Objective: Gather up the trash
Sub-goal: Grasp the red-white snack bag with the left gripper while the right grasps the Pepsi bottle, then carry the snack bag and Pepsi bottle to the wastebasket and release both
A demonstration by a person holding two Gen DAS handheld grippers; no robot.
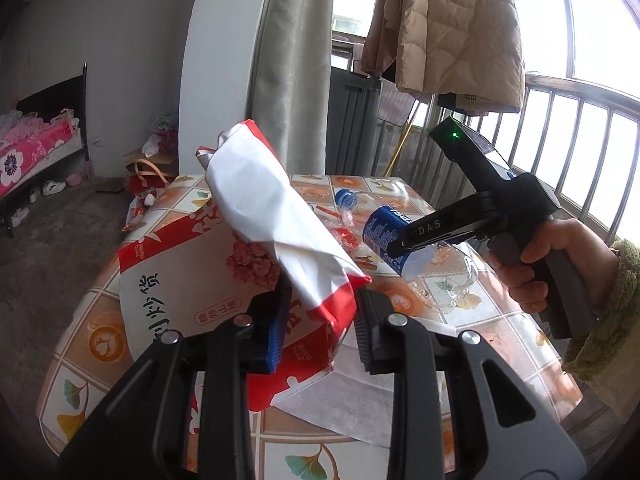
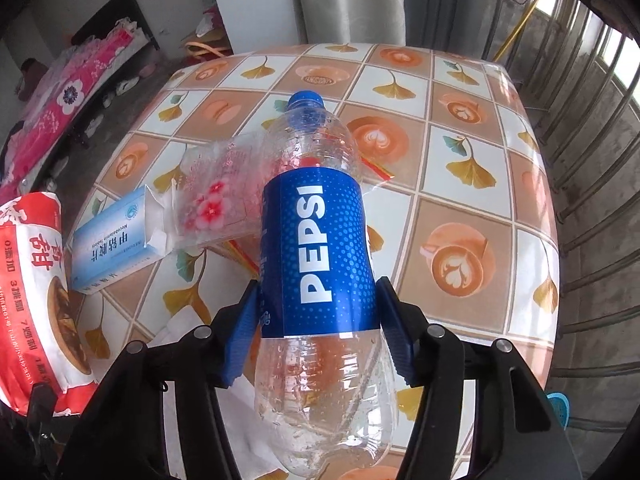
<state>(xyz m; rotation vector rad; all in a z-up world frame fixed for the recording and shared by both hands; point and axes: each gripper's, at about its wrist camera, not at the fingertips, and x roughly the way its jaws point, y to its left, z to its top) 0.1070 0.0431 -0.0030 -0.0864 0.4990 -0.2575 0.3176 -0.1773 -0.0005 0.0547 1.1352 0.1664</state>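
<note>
My left gripper (image 1: 320, 312) is shut on a red and white snack bag (image 1: 276, 216) and holds it up above the table. The bag also shows at the left edge of the right wrist view (image 2: 36, 288). My right gripper (image 2: 316, 328) is shut on an empty clear Pepsi bottle (image 2: 320, 248) with a blue label and blue cap, held above the table. In the left wrist view the right gripper (image 1: 400, 246) and the bottle (image 1: 384, 232) are to the right of the bag.
The table (image 2: 460, 128) has a tiled cloth with ginkgo leaves and coffee cups. On it lie a light blue medicine box (image 2: 116, 248), a clear floral wrapper (image 2: 216, 200) and a white tissue (image 1: 340, 404). A railing (image 1: 580, 152) runs at the right; a bed (image 1: 36, 152) stands far left.
</note>
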